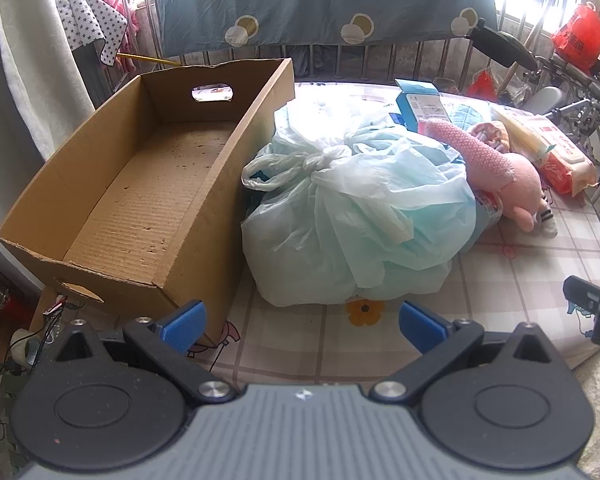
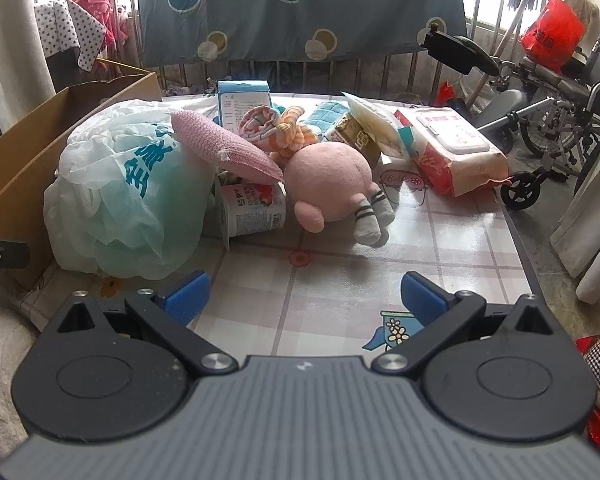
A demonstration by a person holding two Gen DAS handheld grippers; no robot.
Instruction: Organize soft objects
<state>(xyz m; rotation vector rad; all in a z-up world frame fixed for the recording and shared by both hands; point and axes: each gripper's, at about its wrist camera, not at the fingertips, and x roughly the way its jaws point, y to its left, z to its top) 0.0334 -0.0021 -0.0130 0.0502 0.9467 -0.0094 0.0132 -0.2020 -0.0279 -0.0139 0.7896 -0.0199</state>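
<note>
While both tools hover low over the checked, flower-printed surface (image 2: 440, 232), we hold the left gripper (image 1: 302, 326) and right gripper (image 2: 305, 300) with jaws spread wide, empty. We see the pink plush toy (image 2: 332, 184), round-bodied with grey striped socks, lying on its side against a tipped cup (image 2: 254, 208). A knotted pale-green plastic bag (image 1: 360, 216) touches the empty cardboard box (image 1: 148, 196). A wet-wipes pack (image 2: 456, 152) lies behind.

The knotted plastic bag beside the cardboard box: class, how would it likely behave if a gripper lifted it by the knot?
The knotted plastic bag looks thin and crumpled, so it would probably sag and swing. Its puffy bulk suggests it is light for its size. The glossy film may slip between fingers; the knot seems the firmest hold.
</note>
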